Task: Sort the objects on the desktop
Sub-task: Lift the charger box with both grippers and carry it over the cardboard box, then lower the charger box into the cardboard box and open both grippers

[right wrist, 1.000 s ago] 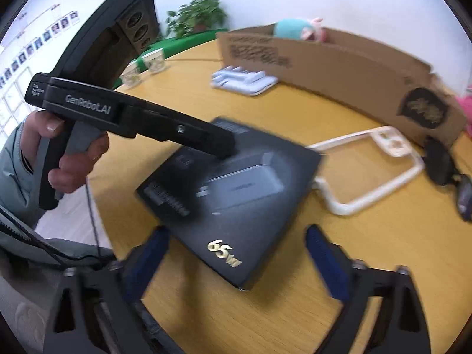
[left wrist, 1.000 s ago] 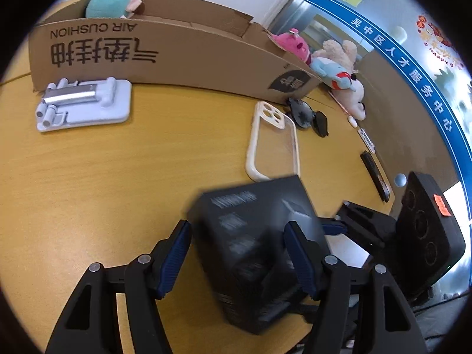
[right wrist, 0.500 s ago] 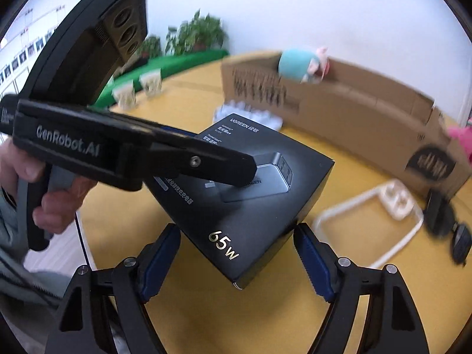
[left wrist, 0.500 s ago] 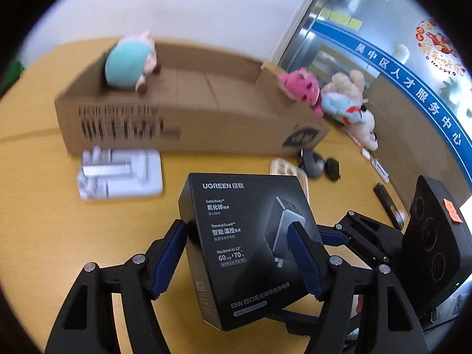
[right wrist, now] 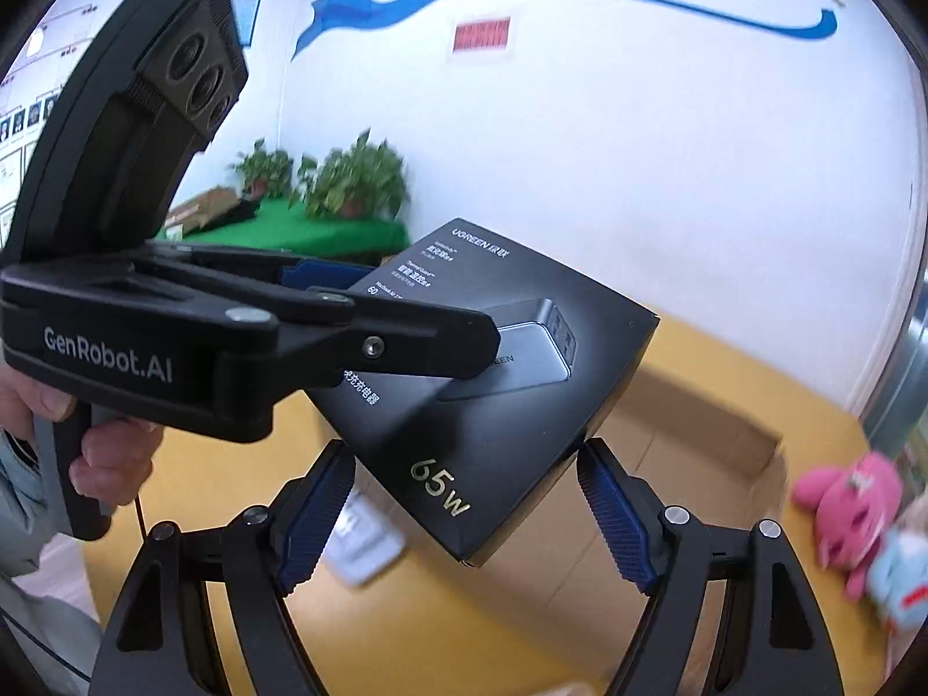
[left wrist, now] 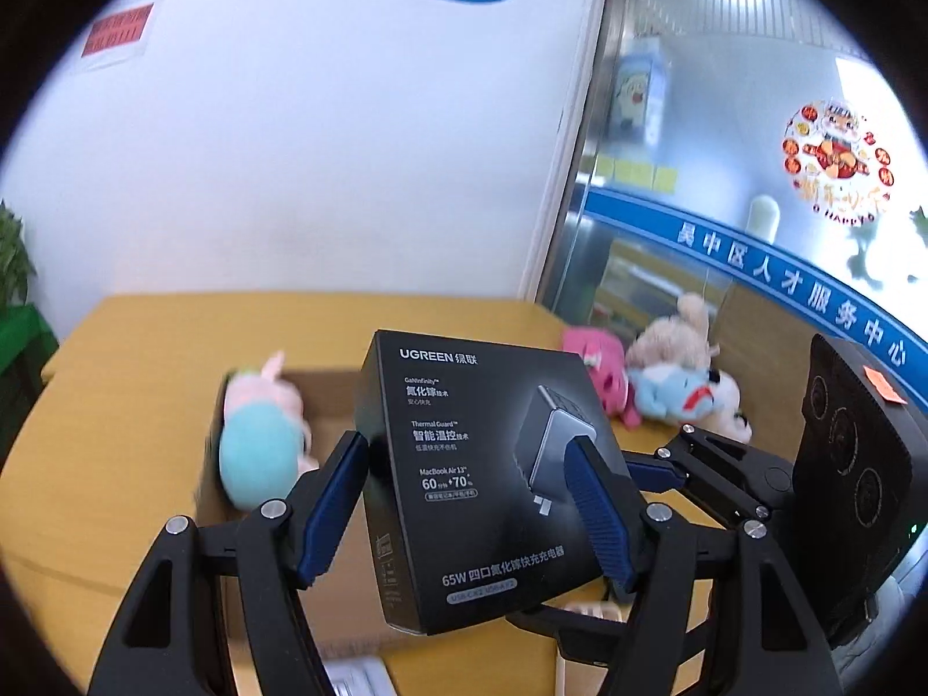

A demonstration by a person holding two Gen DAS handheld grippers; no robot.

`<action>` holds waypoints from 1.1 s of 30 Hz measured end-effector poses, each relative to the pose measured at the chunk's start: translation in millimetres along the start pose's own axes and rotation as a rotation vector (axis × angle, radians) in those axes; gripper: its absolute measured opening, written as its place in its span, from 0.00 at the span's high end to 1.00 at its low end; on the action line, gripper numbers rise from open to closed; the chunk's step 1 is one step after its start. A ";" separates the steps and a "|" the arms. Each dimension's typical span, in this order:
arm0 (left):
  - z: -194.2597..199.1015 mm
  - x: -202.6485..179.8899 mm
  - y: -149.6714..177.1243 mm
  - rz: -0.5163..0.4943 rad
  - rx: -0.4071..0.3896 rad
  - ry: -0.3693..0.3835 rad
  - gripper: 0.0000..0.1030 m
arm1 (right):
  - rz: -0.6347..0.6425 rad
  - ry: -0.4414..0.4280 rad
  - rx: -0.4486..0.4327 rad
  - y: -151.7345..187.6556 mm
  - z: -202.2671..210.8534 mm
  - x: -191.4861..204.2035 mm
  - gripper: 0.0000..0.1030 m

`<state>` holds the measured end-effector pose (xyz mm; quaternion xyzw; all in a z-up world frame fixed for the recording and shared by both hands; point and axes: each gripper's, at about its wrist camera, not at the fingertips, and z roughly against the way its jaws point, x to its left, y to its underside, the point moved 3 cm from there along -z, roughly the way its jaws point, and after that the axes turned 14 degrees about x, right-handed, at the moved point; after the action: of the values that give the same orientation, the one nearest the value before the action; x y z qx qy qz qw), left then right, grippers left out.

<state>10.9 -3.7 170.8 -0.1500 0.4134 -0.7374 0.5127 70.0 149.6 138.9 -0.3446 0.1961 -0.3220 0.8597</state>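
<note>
Above the yellow wooden table (left wrist: pixel 133 348) | left gripper (left wrist: pixel 470 513) and right gripper (right wrist: pixel 467 513) both clamp black rectangular charger box (left wrist: pixel 481 464), aloft | step: carrying | next: lower into open brown cardboard box (right wrist: pixel 696 435), release

- Your left gripper (left wrist: pixel 467 499), black with ribbed blue pads, has its jaws closed on the two opposite side faces of the black charger box (left wrist: pixel 481 464) and carries it clear of the table.
- Your right gripper (right wrist: pixel 467 513), of the same make, clamps that box at its lower corner from the other side.
- Your left hand (right wrist: pixel 98 458) wraps the pistol grip of the left gripper, a grey sleeve at the wrist.
</note>
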 end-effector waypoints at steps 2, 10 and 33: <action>1.3 1.6 -22.6 -0.007 -0.030 0.008 0.33 | 0.001 0.006 -0.030 -19.5 5.2 -13.9 0.24; -7.8 6.9 -80.8 -0.033 -0.088 0.023 0.33 | 0.019 0.044 -0.094 -82.7 13.0 -60.2 0.22; -229.0 110.6 -76.8 0.131 0.307 0.013 0.33 | -0.130 -0.147 0.215 -64.3 -186.6 -175.5 0.21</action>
<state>-232.9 13.5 66.6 -0.0379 0.3083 -0.7579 0.5736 -186.7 147.8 77.4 -0.2851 0.0743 -0.3701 0.8810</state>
